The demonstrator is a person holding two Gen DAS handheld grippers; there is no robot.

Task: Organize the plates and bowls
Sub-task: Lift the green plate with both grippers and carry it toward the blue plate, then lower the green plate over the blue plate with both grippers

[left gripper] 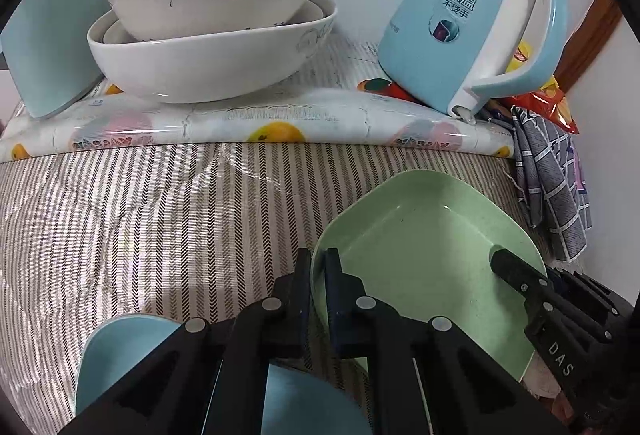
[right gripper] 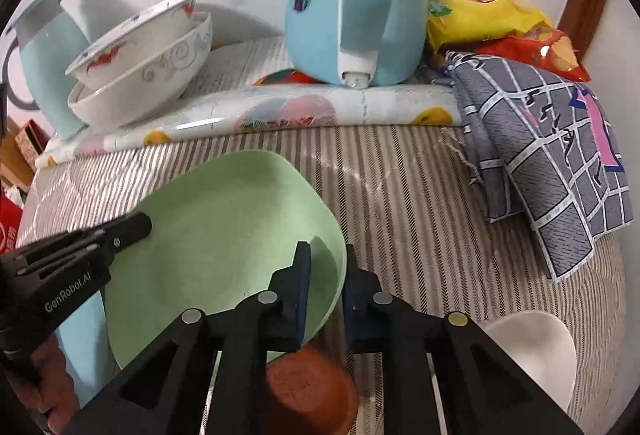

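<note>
"DAS"-marked right tongs [left gripper: 516, 267] on green plate [left gripper: 424, 235]

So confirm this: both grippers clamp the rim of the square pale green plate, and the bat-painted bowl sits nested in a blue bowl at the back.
Wrong in one respect: the bat-painted bowl sits nested in a larger white bowl, not a blue one, as the left wrist view shows. Both grippers do clamp the square pale green plate.
</note>
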